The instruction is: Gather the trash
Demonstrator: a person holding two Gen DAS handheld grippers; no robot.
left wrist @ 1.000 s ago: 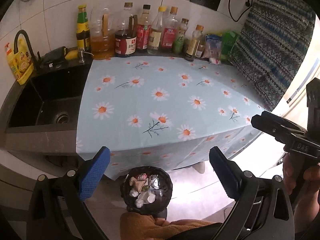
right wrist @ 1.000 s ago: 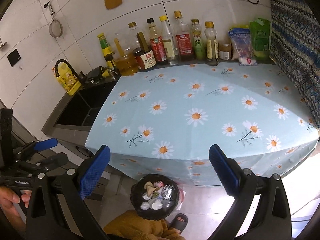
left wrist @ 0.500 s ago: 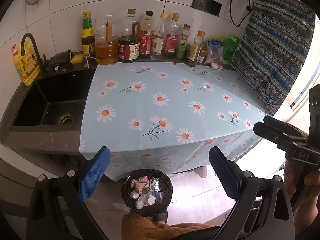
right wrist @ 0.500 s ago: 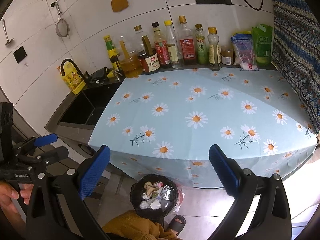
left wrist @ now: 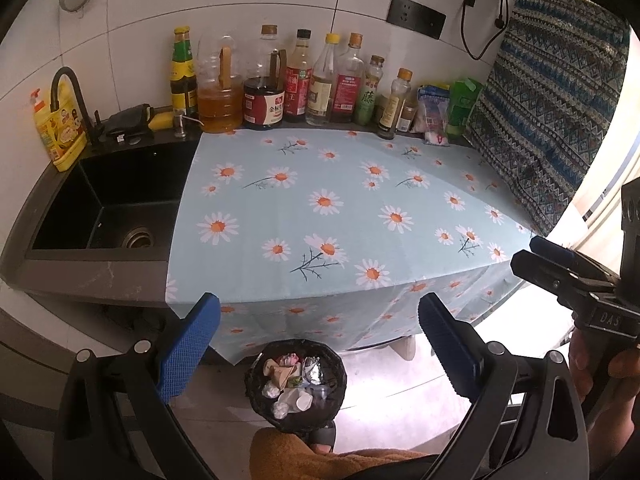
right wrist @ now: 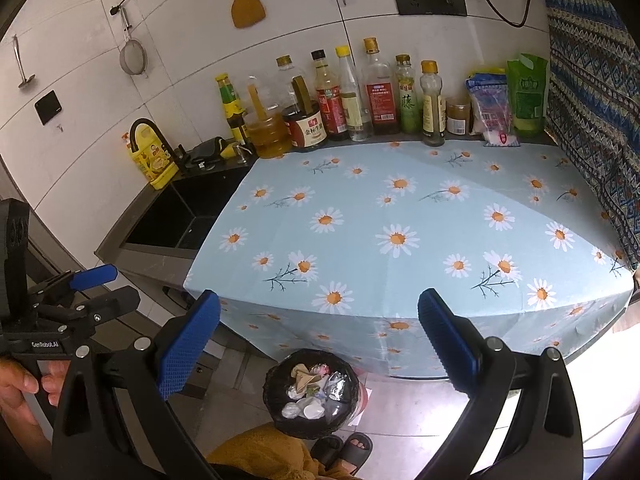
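Note:
A small black-lined trash bin stands on the floor below the counter's front edge. Crumpled paper, foil and white cups fill it. My left gripper hangs open above the bin, nothing between its blue pads. The right gripper is open and empty too, also above the bin. Each gripper shows in the other's view: the right one at the right edge, the left one at the left edge. The daisy-print cloth on the counter carries no trash.
A row of sauce and oil bottles and packets lines the back wall. A black sink with faucet sits left of the cloth. A patterned fabric hangs at right. A person's sandalled foot is by the bin.
Both grippers have risen and pulled back slightly, so more of the wall and bottles shows. Both stay open and empty.

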